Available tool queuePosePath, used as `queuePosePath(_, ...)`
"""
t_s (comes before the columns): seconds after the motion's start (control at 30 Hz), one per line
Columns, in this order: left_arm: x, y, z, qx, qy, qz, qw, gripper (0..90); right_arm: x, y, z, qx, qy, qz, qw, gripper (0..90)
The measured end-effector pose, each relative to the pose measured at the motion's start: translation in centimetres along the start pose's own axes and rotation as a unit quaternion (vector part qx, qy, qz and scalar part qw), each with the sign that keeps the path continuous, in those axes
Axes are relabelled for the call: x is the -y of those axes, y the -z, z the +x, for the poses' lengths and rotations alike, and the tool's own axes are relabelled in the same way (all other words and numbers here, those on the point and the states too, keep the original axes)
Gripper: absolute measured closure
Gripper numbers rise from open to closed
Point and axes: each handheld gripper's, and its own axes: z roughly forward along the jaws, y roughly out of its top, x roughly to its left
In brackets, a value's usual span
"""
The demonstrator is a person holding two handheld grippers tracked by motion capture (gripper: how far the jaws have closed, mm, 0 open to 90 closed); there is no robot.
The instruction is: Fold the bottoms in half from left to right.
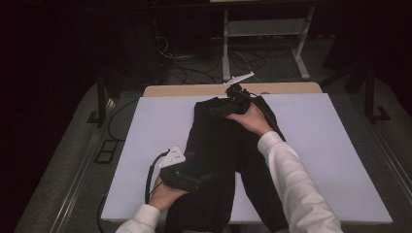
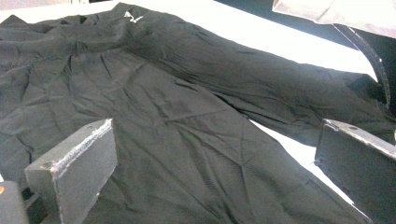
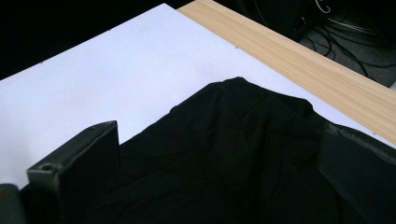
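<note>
On the white board (image 1: 145, 145) covering the table lies a black garment (image 1: 228, 160), its long axis running from the far edge toward the person, one narrow end at the near edge. Both grippers hover over it with jaws spread wide and empty: the left gripper (image 1: 206, 178) near the lower part, the right gripper (image 1: 218, 109) at the far end. A likely risk is pinching only the top layer, so the cloth bunches or slides off the near edge.
</note>
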Motion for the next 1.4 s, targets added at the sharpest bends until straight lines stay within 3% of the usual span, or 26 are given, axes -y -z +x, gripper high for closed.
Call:
queuePosePath(0.6, 0.0, 0.1, 0.1, 0.000, 0.003, 0.000, 1.0000, 0.0, -0.7, -2.1, 0.5, 0.006, -0.003, 0.006, 1.0000, 0.0)
queuePosePath(0.9, 0.1, 0.4, 0.3, -0.005, 0.006, -0.007, 1.0000, 0.0, -1.0, -3.3, 1.0, 0.017, -0.001, -0.007, 0.9998, 0.0)
queuePosePath(1.4, 0.1, 0.6, 0.5, -0.006, 0.006, -0.009, 0.9999, 0.0, -1.9, -5.7, 1.3, 0.013, -0.007, -0.003, 0.9999, 0.0)
